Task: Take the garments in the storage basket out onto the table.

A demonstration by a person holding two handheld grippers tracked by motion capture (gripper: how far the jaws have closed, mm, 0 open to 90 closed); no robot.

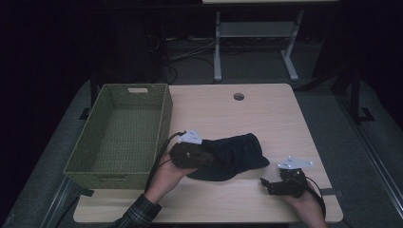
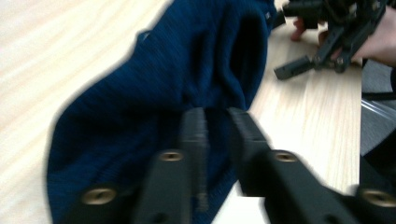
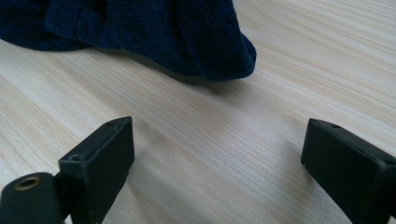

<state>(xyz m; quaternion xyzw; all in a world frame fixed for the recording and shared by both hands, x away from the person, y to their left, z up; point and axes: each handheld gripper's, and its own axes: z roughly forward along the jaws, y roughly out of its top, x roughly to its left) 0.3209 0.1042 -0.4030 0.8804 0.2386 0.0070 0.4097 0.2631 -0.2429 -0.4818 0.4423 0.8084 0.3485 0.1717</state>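
A dark blue knit cloth point(image 1: 237, 153) lies crumpled on the light wooden table point(image 1: 275, 118), near its front edge. My left gripper point(image 1: 209, 159) comes in from the cloth's left side. In the left gripper view its jaws point(image 2: 217, 119) stand nearly together, pinching a fold of the cloth point(image 2: 140, 107). My right gripper point(image 1: 264, 183) rests low over the table to the right of the cloth, pointing left at it. In the right gripper view its jaws point(image 3: 217, 135) are wide apart over bare wood, with the cloth's edge point(image 3: 154, 28) just ahead and nothing between them.
A green woven basket point(image 1: 164, 114) with nothing in it stands on the table's left side, close to my left hand. A round cable hole point(image 1: 238, 96) sits near the table's far edge. A white desk frame point(image 1: 256, 33) stands on the floor beyond.
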